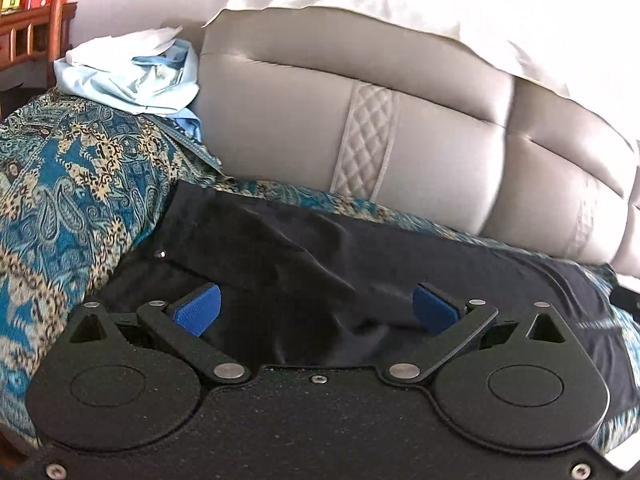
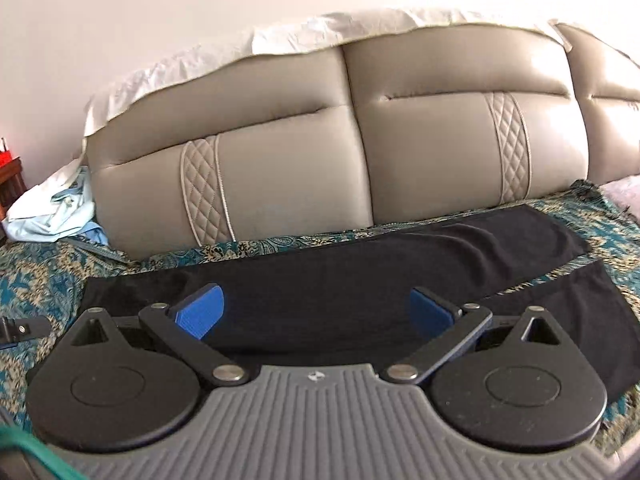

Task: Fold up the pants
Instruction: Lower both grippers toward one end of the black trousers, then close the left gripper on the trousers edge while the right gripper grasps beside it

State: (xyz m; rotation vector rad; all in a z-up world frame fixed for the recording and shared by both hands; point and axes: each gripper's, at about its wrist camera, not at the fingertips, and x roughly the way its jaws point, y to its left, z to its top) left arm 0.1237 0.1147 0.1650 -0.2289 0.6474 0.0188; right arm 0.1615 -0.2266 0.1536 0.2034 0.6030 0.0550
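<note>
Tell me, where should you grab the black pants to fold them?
Probably the hem of the near leg, coming in from the right. The pants lie flat with both legs split apart there, so that free edge lifts easily. Both grippers are open now.

A grey padded headboard (image 2: pixel 352 140) spans the back of the bed, split into cushioned panels with quilted diamond strips (image 2: pixel 204 188). A white cloth (image 2: pixel 224 52) is draped along its top edge. Behind it rises a plain pale wall (image 2: pixel 160 0), brightly lit. The bed is covered by a teal and gold paisley spread (image 1: pixel 68 184). At the left end of the headboard a heap of light blue and white fabric (image 1: pixel 132 76) lies on the spread. Further left stands reddish wooden furniture (image 1: pixel 36 28) with a curved post and some boxes on top.
</note>
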